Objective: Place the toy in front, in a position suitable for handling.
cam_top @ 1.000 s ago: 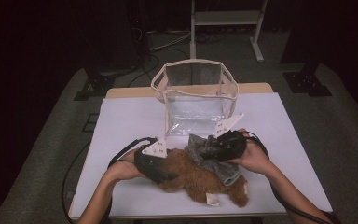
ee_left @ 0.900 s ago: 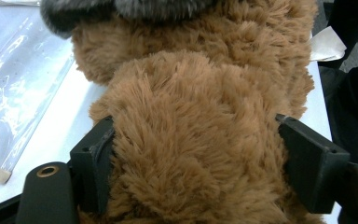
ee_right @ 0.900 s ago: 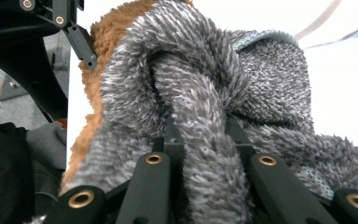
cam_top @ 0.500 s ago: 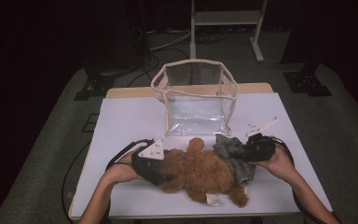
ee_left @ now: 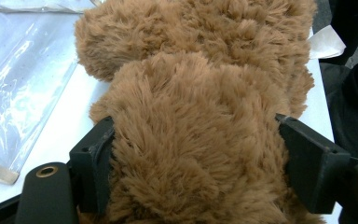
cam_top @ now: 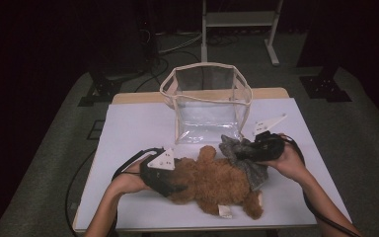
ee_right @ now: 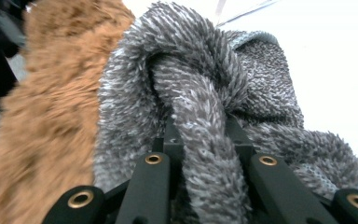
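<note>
- A brown plush toy (cam_top: pixel 212 182) lies on the white worktop (cam_top: pixel 138 128), near the front edge, with a white tag (cam_top: pixel 224 211) at its lower side.
- The left claw (cam_top: pixel 170 183) grips the toy's left end; in the left gripper view its jaws stand wide, pressed on both sides of the fur (ee_left: pixel 196 154).
- The right claw (cam_top: pixel 237 150) is clenched on a grey knitted cloth (cam_top: pixel 244 160); in the right gripper view a fold of the cloth (ee_right: pixel 200 116) is pinched between the jaws.
- The cloth lies against the toy's right side, draped over it.
- A clear bag (cam_top: pixel 207 106) with a cream rim stands open just behind the toy, at the middle of the worktop.
- A hand holds each claw, cables trailing off the worktop edges.
</note>
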`<state>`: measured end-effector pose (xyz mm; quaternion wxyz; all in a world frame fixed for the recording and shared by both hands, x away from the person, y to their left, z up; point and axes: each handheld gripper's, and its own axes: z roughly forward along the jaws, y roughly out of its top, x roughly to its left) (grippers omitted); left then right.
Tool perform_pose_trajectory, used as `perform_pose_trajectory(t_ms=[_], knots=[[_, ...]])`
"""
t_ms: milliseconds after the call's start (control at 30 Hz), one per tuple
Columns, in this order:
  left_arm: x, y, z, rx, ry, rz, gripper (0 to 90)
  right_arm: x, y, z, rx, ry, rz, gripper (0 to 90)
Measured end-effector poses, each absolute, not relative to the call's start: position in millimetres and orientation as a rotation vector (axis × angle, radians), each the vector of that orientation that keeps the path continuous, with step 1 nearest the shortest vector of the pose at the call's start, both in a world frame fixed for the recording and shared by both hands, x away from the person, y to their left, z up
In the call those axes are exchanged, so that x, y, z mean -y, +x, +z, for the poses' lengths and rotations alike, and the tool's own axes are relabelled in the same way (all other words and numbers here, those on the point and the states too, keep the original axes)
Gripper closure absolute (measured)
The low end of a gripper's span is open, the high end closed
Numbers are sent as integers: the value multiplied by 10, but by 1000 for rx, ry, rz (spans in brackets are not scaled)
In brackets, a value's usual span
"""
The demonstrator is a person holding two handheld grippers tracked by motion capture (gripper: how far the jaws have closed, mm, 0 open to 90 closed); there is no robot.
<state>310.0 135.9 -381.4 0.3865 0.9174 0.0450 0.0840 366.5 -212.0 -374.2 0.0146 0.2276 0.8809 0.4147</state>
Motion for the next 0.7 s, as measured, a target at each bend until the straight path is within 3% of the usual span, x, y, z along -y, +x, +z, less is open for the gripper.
perform_pose_trajectory(t_ms=[133, 400, 533, 700], knots=[[-1367, 3092, -3816, -113, 2331, 215, 219, 2116, 3756, -3894, -2757, 758, 1284, 752], [-1370, 3100, -3815, -112, 2331, 215, 212, 2690, 3684, -4110, -2706, 971, 1269, 752], [-1370, 3124, -3823, -120, 2326, 206, 206, 2767, 3545, -4029, -2699, 944, 1318, 753], [-1371, 3127, -3825, -126, 2325, 206, 202, 2577, 3475, -3866, -2709, 824, 1377, 752]])
